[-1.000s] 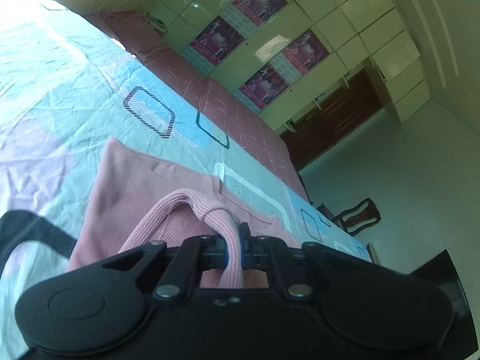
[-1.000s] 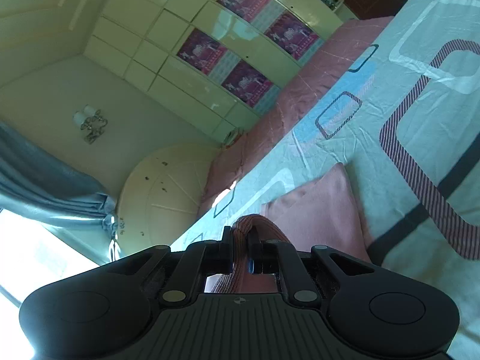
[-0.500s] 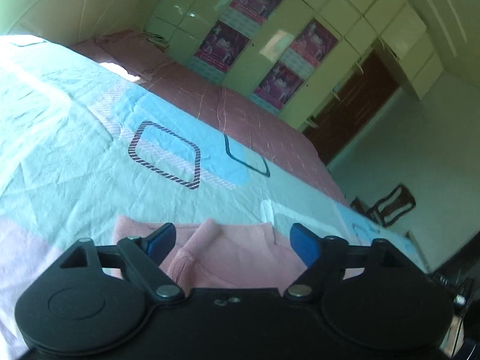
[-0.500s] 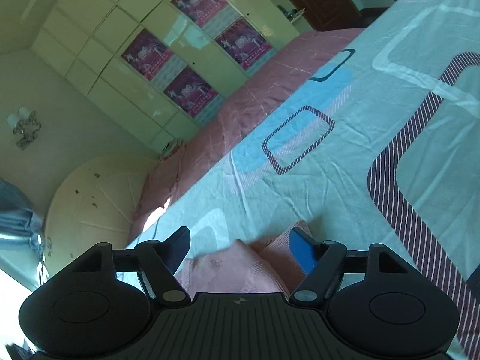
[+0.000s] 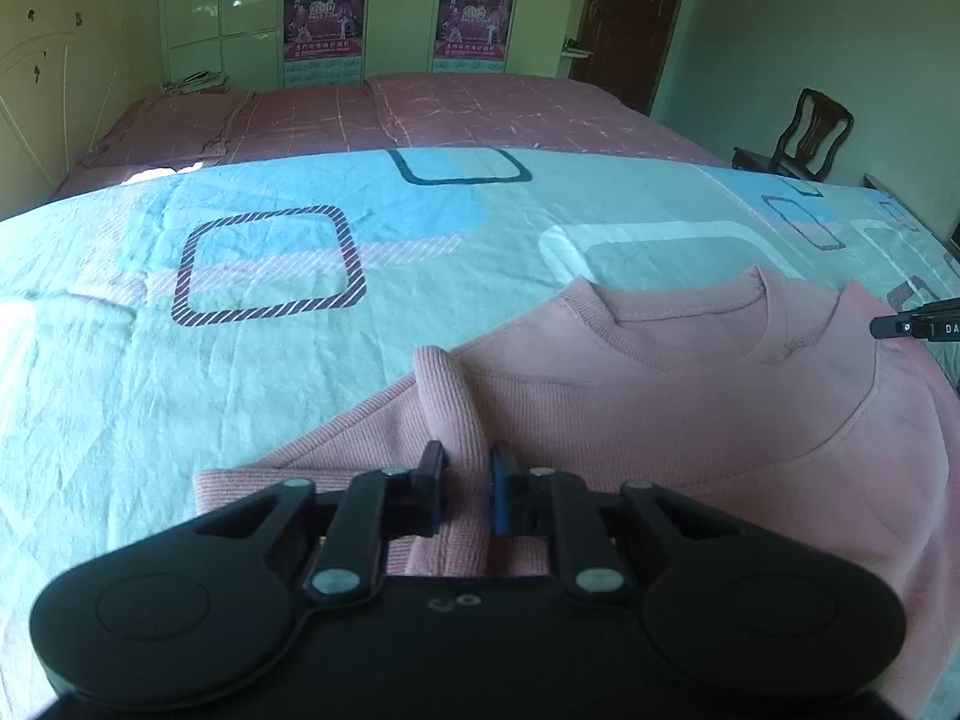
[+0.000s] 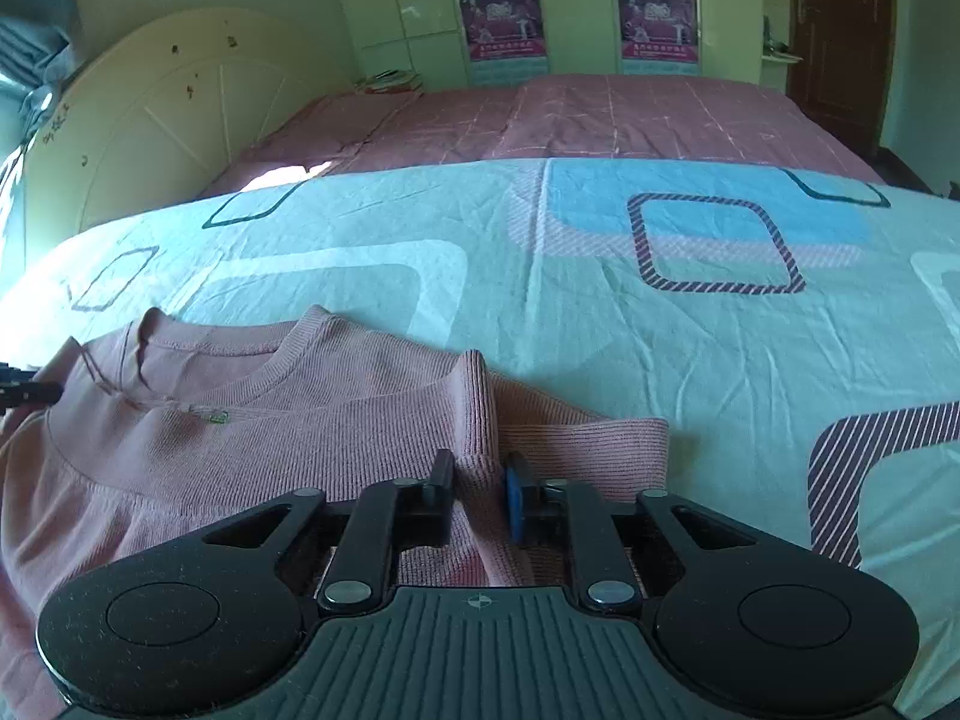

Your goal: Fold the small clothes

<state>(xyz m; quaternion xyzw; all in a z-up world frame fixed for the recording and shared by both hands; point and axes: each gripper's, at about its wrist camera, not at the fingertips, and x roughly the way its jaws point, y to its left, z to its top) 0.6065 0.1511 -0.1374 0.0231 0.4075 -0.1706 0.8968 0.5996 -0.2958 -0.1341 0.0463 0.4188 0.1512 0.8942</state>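
Two beds: bedspread, pale aqua cotton, creased, printed with rounded squares; behind it a dusty-pink quilt with thin white lines.
Headboard: cream arched panel at the bed's head edge.
Wardrobe: glossy pale doors carrying purple posters.
Chair: dark wood, past the foot corner.
Sweater: pink ribbed knit, flat on the bedspread near its front edge, ribbed collar toward the quilt (a small green tag shows inside the neck).
Left gripper: jaws closing, narrow, pinching a raised ridge of the sweater's cuff.
Right gripper: jaws closing, narrow, pinching the opposite ribbed fold.
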